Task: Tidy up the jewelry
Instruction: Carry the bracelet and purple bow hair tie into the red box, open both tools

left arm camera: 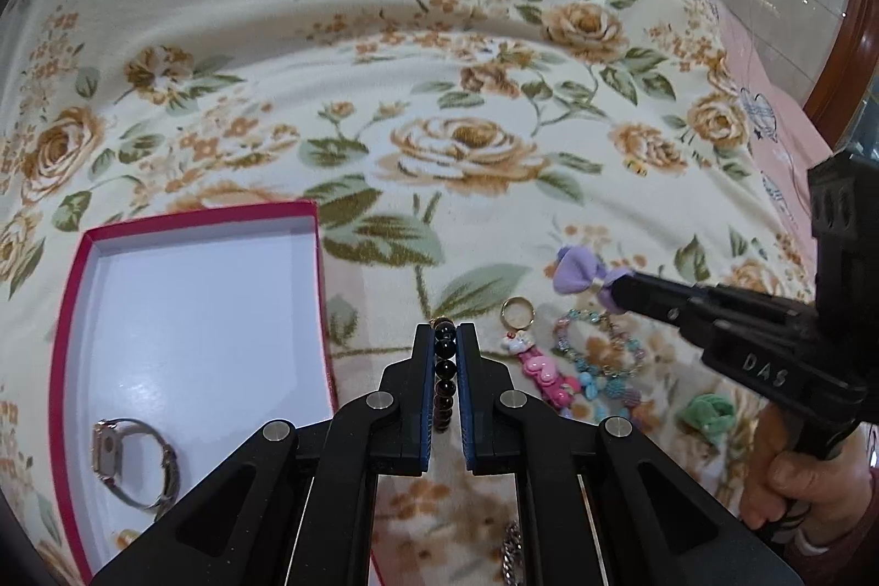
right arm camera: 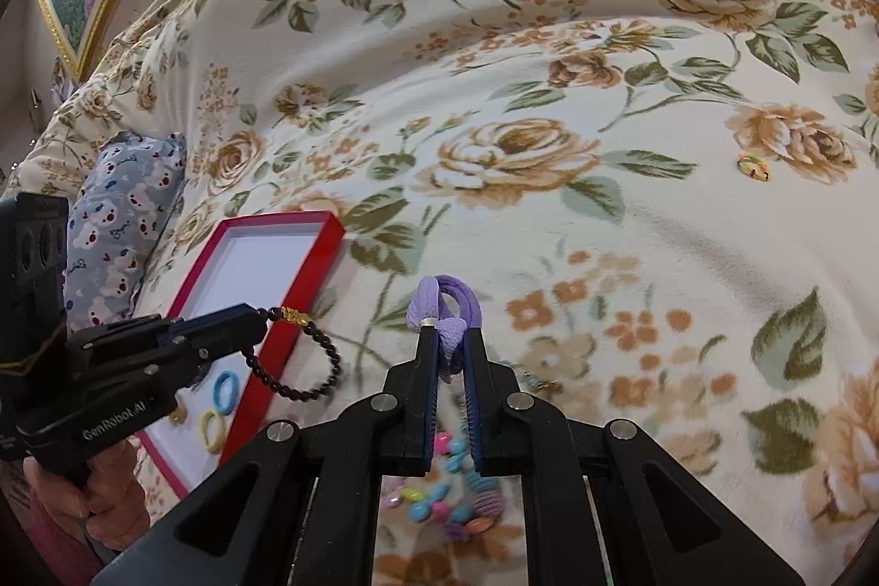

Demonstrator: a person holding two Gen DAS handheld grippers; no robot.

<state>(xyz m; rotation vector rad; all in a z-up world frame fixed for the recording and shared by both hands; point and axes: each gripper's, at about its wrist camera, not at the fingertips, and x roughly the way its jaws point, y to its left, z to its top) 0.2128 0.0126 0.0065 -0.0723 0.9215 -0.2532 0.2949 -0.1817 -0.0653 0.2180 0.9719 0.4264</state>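
Left fingers [left arm camera: 428,366]: closed tight on the dark bead bracelet [left arm camera: 445,366], beads lined up in the narrow gap between the blue pads.
Left gripper [left arm camera: 445,333]: seen from the right wrist camera it sits at the left, holding the bracelet just over the near right rim of the red box [right arm camera: 307,267]; the loop hangs free below the tips, a gold charm right at the grip.
Right fingers [right arm camera: 428,366]: pinched onto the purple bow hair tie [right arm camera: 439,306], which pokes up above the tips, its elastic loop curling to the right.
Right gripper [right arm camera: 448,339]: in the left wrist view it comes in from the right, tips at the purple bow, low over the bed.
Beneath the right gripper: a colourful bead bracelet [right arm camera: 439,503] lies on the floral blanket [right arm camera: 549,91].
Jewelry pile: beside the left gripper's tips, a gold ring with pink charm keychain [left arm camera: 527,355], a turquoise bead bracelet [left arm camera: 599,355] just right of it, a green hair tie [left arm camera: 706,413] further right.
Chain: a metal chain [left arm camera: 512,553] lies on the blanket under the left gripper.
Red box: open on the blanket at the left, white inside; holds a wristwatch [left arm camera: 137,465], a blue hair tie [right arm camera: 225,391] and a yellow hair tie [right arm camera: 211,429].
Far right: a small multicoloured hair tie [right arm camera: 754,166] alone on the blanket, well apart from everything.
Far left: a bear-print pillow [right arm camera: 126,212] behind the box.
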